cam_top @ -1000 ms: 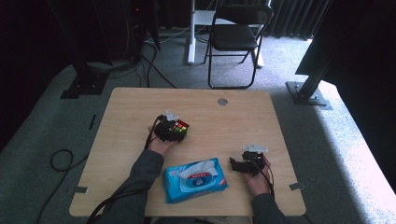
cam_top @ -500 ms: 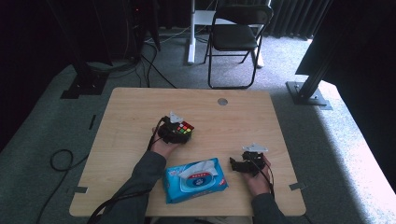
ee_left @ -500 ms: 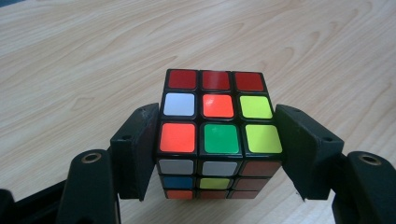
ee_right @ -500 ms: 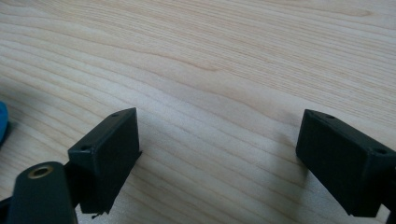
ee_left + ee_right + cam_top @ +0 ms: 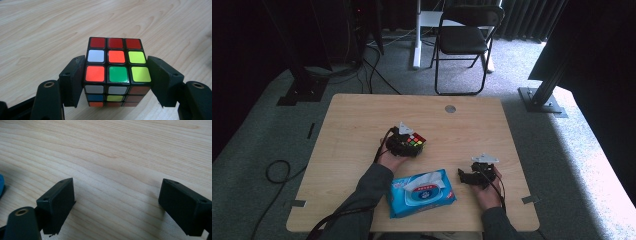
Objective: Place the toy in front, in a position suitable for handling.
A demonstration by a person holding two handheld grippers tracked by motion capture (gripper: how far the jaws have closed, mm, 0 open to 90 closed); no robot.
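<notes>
1. Jaws of the left gripper (image 5: 117, 82) sit on either side of the puzzle cube (image 5: 116, 70): left pad flush against the cube's side, right pad against the other side, so it looks clamped, w/ the jaws spread about as wide as the cube.
2. Cube top face, left gripper view: far row three red; mid row white, orange, yellow-green; near row orange, green, yellow-green. Front face shows white, blue, yellow and orange tiles lower down.
3. Whether the cube rests on the counter (image 5: 37, 30) or is lifted a bit — can't tell; a shadow lies under it.
4. Jaws of the right gripper (image 5: 117, 202) stand wide apart, nothing between them but bare wood grain.
5. High view: left gripper (image 5: 403, 142) w/ cube (image 5: 415, 141) is near the counter's middle; left hand (image 5: 390, 159) behind it, dark sleeve running to the near edge.
6. Right gripper (image 5: 469, 177) sits low near the front right, pointing toward the wipes pack (image 5: 422, 192), apart from it; right hand (image 5: 488, 186) holds it.
7. Wipes pack: blue, white lid panel, lying flat at the near edge between the two forearms. A blue sliver at the left edge of the right gripper view is prob. its corner.
8. Counter (image 5: 352, 125): light wood w/ a round grommet (image 5: 450, 108) near the far edge.
9. Beyond: folding chair (image 5: 464, 40) on grey carpet.
</notes>
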